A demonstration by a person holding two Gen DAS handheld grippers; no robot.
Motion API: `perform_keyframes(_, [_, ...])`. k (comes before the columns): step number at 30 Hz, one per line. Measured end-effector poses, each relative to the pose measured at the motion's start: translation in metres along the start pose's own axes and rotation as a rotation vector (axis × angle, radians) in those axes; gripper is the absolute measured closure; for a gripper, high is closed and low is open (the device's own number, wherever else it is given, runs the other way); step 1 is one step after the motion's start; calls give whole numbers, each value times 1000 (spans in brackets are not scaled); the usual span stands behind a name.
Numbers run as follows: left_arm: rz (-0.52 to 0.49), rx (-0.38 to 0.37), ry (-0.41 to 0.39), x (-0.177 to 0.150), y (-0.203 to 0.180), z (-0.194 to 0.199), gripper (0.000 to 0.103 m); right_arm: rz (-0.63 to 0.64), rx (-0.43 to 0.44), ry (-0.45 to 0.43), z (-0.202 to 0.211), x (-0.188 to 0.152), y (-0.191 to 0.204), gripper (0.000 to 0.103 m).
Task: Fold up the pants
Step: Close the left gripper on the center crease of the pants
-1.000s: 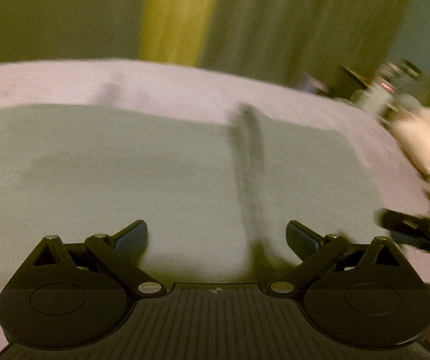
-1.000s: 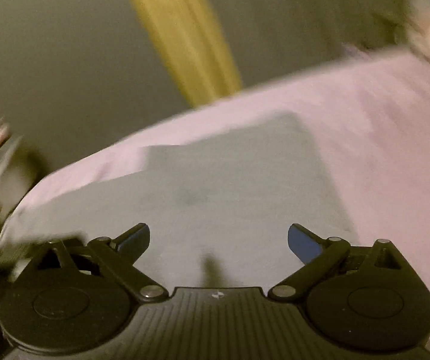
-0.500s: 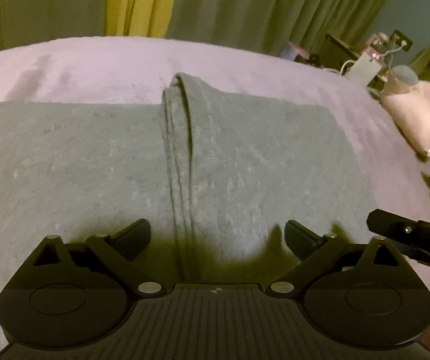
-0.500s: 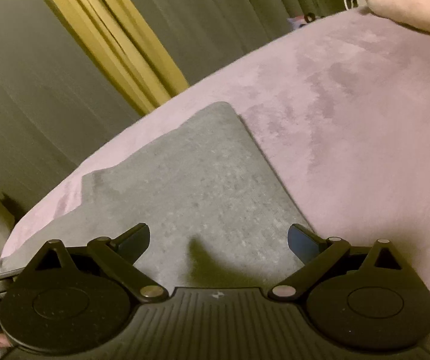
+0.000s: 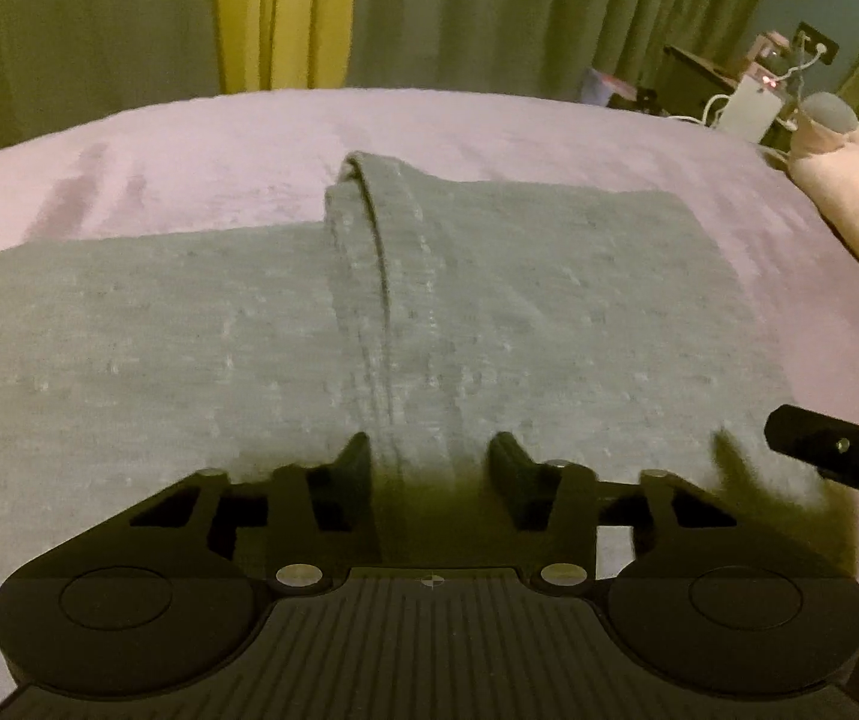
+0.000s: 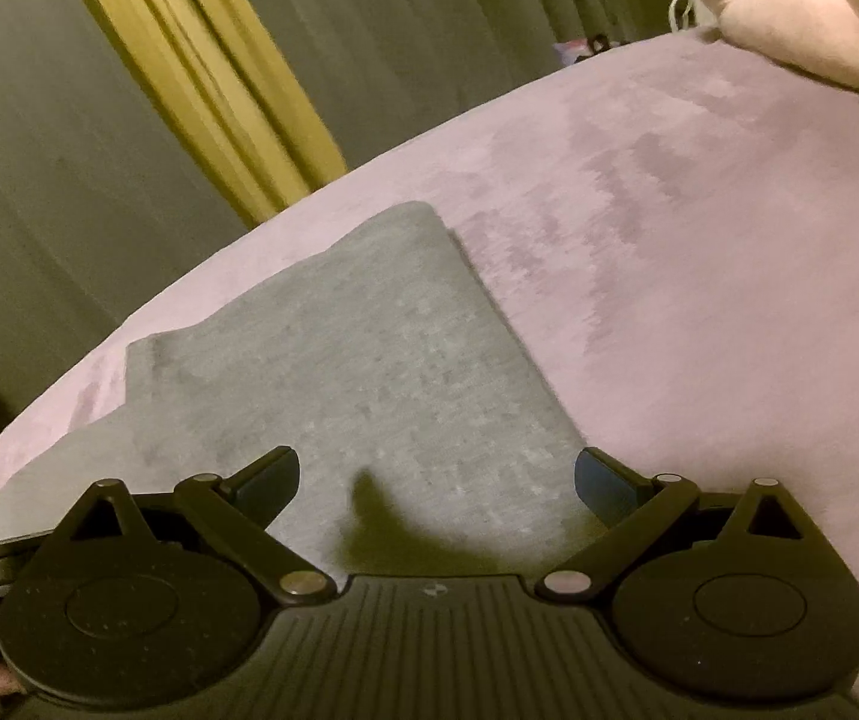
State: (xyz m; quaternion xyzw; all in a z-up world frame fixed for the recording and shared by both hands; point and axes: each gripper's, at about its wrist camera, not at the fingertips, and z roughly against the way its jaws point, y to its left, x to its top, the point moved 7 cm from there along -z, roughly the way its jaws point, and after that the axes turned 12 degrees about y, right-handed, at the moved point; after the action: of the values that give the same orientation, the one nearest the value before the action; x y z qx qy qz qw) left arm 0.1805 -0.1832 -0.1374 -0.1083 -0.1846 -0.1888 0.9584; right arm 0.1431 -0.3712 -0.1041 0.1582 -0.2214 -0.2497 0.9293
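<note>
Grey pants (image 5: 549, 312) lie flat on a pink bed (image 5: 219, 144), with a folded ridge (image 5: 369, 252) running down the middle. My left gripper (image 5: 429, 459) sits low at the near edge of the cloth; its jaws are partly closed around the ridge, with a gap still between them. My right gripper (image 6: 435, 474) is open and empty over the pants' right part (image 6: 369, 360), near its right edge. The right gripper's tip also shows at the right of the left wrist view (image 5: 831, 450).
A pink plush toy (image 5: 843, 192) lies at the bed's right side, also in the right wrist view (image 6: 807, 18). Green and yellow curtains (image 5: 285, 12) hang behind the bed. A bedside table with a charger and cables (image 5: 753, 102) stands at the back right.
My left gripper's jaws have narrowed around the pants' ridge at the near edge. The right gripper has stayed open and shifted slightly over the cloth.
</note>
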Motion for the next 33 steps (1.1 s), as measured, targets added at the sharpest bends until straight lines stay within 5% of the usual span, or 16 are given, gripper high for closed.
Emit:
perform_keyframes(11, [44, -96, -11, -1, 16, 8, 73, -72, -41, 35, -5, -1, -13, 4])
perform_keyframes(17, [-15, -44, -2, -5, 11, 7, 61, -78, -44, 51, -7, -2, -14, 4])
perform_keyframes(21, [-2, -91, 28, -9, 11, 6, 52, -84, -44, 53, -7, -2, -15, 4])
perform_keyframes(24, [32, -141, 52, -9, 14, 2, 57, -76, -49, 60, -9, -2, -14, 4])
perform_keyframes(28, [132, -207, 72, -2, 21, -2, 81, -58, -56, 55, -9, -3, -12, 4])
perform_keyframes(33, [165, -336, 15, -2, 24, 9, 84, -70, -49, 46, -9, -4, -14, 4])
